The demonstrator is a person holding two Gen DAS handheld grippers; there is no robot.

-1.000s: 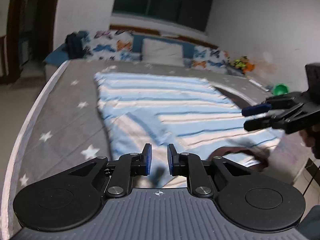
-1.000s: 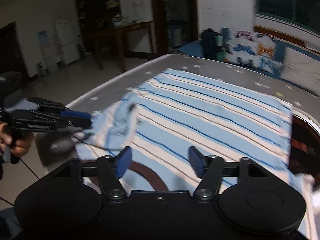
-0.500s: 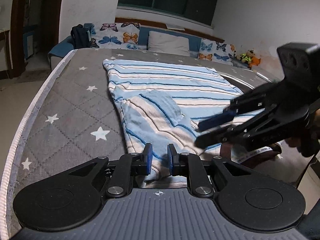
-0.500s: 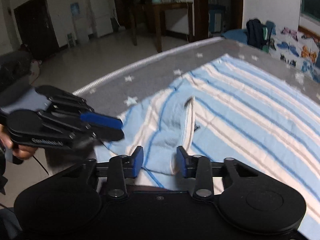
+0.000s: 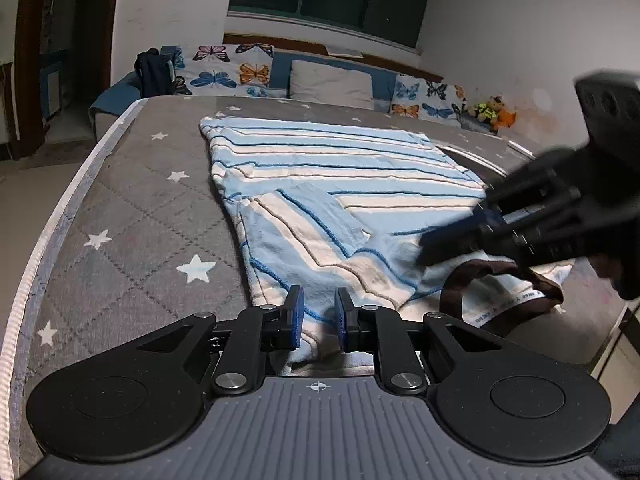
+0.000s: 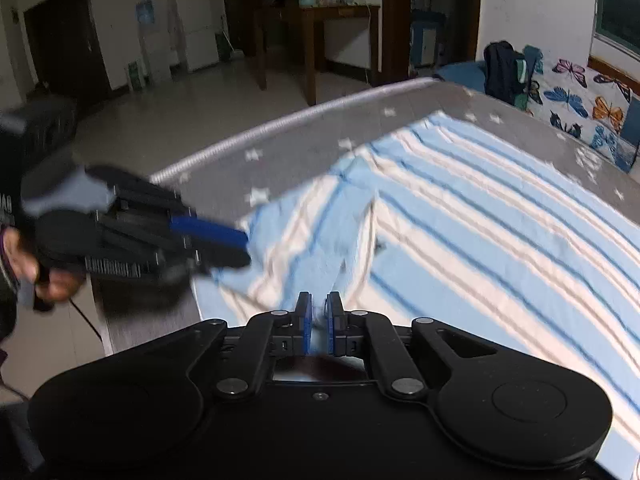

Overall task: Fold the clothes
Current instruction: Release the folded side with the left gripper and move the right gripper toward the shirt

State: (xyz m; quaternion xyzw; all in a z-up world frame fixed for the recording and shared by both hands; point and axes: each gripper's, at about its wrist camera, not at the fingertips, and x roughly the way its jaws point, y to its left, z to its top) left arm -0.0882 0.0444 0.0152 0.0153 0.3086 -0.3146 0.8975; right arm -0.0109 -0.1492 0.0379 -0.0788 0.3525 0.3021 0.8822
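Striped shirt [image 5: 328,168]: light blue and white, laid flat on the grey star-patterned bed [image 5: 132,216], near sleeve folded across the body, brown collar [image 5: 500,280] at the near edge. Left claw [image 5: 318,318]: clenched on the shirt's near hem, cloth seen between the pads. Right claw [image 6: 319,322]: clenched on shirt fabric beside the collar. Butterfly cushions [image 5: 228,70] ranged beyond the bed.

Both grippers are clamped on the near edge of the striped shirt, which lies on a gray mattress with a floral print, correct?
Not quite: the mattress print is white stars, not floral, as the left wrist view shows. The rest holds: left gripper and right gripper pinch the striped shirt's near edge.
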